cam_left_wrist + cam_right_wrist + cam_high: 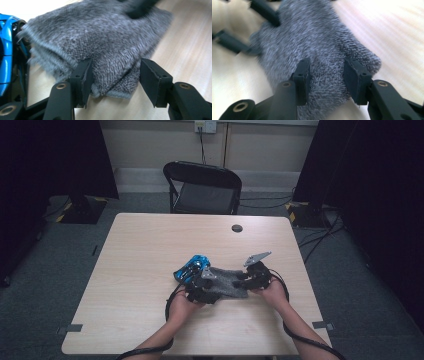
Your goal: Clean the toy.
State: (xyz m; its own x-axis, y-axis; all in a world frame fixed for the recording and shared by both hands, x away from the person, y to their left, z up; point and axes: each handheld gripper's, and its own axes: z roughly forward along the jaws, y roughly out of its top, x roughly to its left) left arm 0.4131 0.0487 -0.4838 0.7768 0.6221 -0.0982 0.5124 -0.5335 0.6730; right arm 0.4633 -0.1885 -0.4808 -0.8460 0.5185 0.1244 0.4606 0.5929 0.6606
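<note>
Cloth point(227, 282), grey and already folded in layers, is seen at the table's point(145, 265) near middle, right of a blue toy point(192, 268). Its near corners are straddled, not yet pinched, by the spread left gripper point(115, 80) and right gripper point(327, 80); further folding appears left.

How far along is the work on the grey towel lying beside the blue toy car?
Done: the grey towel already lies folded in layers on the table. In hand: both grippers, left and right, straddle its edges, fingers not yet pinching. Left: grip and fold again, probably; the blue toy car is untouched.
</note>
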